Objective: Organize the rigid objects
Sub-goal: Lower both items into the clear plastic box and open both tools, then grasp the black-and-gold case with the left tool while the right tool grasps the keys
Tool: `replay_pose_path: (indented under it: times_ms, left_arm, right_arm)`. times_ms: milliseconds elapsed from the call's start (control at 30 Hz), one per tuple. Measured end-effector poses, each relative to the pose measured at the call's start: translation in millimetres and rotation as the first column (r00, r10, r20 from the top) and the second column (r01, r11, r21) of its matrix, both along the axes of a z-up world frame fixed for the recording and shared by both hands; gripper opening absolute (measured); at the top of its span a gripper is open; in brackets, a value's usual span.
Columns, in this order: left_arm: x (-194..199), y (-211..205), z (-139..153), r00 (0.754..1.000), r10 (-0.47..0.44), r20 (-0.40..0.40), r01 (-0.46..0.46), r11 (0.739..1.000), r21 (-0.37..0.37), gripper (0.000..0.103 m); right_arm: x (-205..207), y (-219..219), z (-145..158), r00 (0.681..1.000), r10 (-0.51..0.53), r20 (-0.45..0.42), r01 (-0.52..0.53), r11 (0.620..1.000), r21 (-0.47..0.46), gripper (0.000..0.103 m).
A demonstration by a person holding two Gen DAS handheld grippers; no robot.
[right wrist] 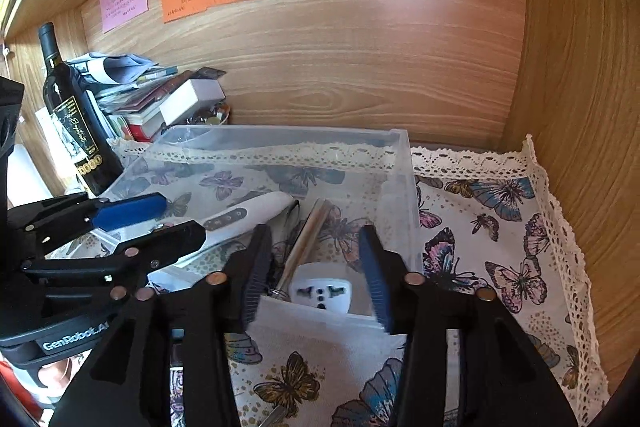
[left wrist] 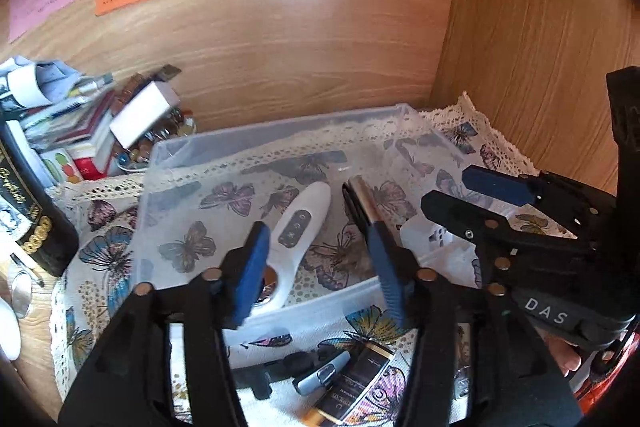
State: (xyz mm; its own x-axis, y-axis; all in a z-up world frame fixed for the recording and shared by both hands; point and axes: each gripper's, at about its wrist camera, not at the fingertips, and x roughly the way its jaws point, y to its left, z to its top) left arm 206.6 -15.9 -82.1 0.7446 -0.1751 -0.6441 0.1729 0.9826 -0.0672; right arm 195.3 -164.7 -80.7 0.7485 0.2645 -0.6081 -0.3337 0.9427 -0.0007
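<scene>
Right wrist view: our right gripper (right wrist: 316, 267), jaws apart and empty, hovers over the white adapter (right wrist: 320, 293) — light, stiff, slick plastic; we'd pinch its flat sides.

Open bin, crowded left side

The clear bin (right wrist: 404, 163) stood open above; bare cloth (right wrist: 496, 227) lay free to its right, hemmed by the side wall (right wrist: 580, 87). A wine bottle (right wrist: 72, 119) and stacked books (right wrist: 152, 103) blocked the left.
</scene>
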Motion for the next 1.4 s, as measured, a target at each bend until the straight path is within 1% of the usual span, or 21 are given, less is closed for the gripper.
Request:
replay_pose_path:
  times_ms: [67,100,167,200,233,267,333,433,567,733,900,1033,1100,1167,1300,1400]
  left_arm:
    - [-7.4,1.7,6.7,1.000,0.008,0.022,-0.008,1.000,-0.001,0.066]
    - [-12.5,3.1,10.8,0.999,0.013,0.036,-0.013,1.000,0.000,0.068]
    - [-22.7,6.8,18.8,0.998,0.029,0.064,-0.029,1.000,0.005,0.080]
    - [-27.4,8.8,21.9,0.996,0.036,0.077,-0.037,0.999,0.007,0.084]
    - [-32.1,11.0,24.5,0.995,0.044,0.089,-0.045,0.999,0.008,0.090]
    - [-38.7,13.5,27.6,0.993,0.054,0.104,-0.055,0.998,0.012,0.093]
    - [-46.7,16.5,30.3,0.991,0.059,0.119,-0.062,0.998,0.021,0.094]
    - [-58.8,20.1,28.2,0.992,0.060,0.115,-0.064,0.997,0.037,0.095]
    - [-66.6,24.1,16.0,0.997,0.046,0.069,-0.049,0.998,0.044,0.095]
    - [-72.6,23.7,-5.8,1.000,0.029,0.001,-0.029,0.998,0.050,0.095]
    - [-75.0,18.1,-29.9,0.997,-0.008,-0.077,0.012,0.998,0.054,0.094]
    - [-72.8,10.8,-44.6,0.990,-0.044,-0.137,0.052,0.997,0.051,0.080]
    - [-70.6,7.9,-49.0,0.986,-0.059,-0.158,0.067,0.997,0.047,0.078]
    - [-68.3,4.1,-52.7,0.983,-0.066,-0.171,0.075,0.996,0.049,0.076]
    - [-65.6,-3.4,-57.2,0.982,-0.061,-0.179,0.075,0.995,0.071,0.076]
    - [-67.3,-4.1,-58.1,0.980,-0.067,-0.187,0.079,0.995,0.059,0.076]
  right_arm:
    - [-6.1,-1.0,6.1,1.000,0.002,0.018,-0.002,1.000,0.005,0.053]
    - [-9.5,-1.7,9.6,1.000,0.004,0.027,-0.004,1.000,0.009,0.054]
    - [-17.2,-3.3,16.5,0.999,0.006,0.050,-0.007,1.000,0.014,0.061]
    - [-21.2,-3.6,19.7,0.998,0.010,0.060,-0.011,1.000,0.013,0.063]
    - [-25.9,-4.1,22.9,0.997,0.012,0.074,-0.012,1.000,0.011,0.065]
    - [-29.7,-4.6,25.2,0.996,0.011,0.084,-0.012,1.000,0.008,0.068]
    - [-37.7,-5.5,28.6,0.995,0.012,0.097,-0.013,1.000,0.007,0.071]
    - [-45.8,-7.2,26.9,0.996,0.014,0.088,-0.014,1.000,0.003,0.072]
    - [-55.7,-10.7,18.2,0.998,0.001,0.067,0.000,1.000,-0.014,0.072]
    - [-66.0,-15.4,-4.3,1.000,-0.008,-0.006,0.008,1.000,-0.018,0.072]
    - [-76.2,-14.7,-34.7,0.995,-0.003,-0.095,-0.001,0.999,-0.052,0.072]
    - [-78.9,-15.1,-53.5,0.987,0.009,-0.162,-0.019,0.998,-0.058,0.076]
    - [-79.1,-16.7,-59.7,0.982,0.015,-0.190,-0.024,0.999,-0.047,0.077]
    - [-78.3,-19.1,-65.4,0.978,0.018,-0.207,-0.024,0.999,-0.026,0.077]
    - [-80.9,-18.8,-66.2,0.981,0.029,-0.193,-0.037,0.999,-0.038,0.077]
    - [-82.4,-19.2,-67.3,0.983,0.041,-0.181,-0.049,0.998,-0.040,0.075]
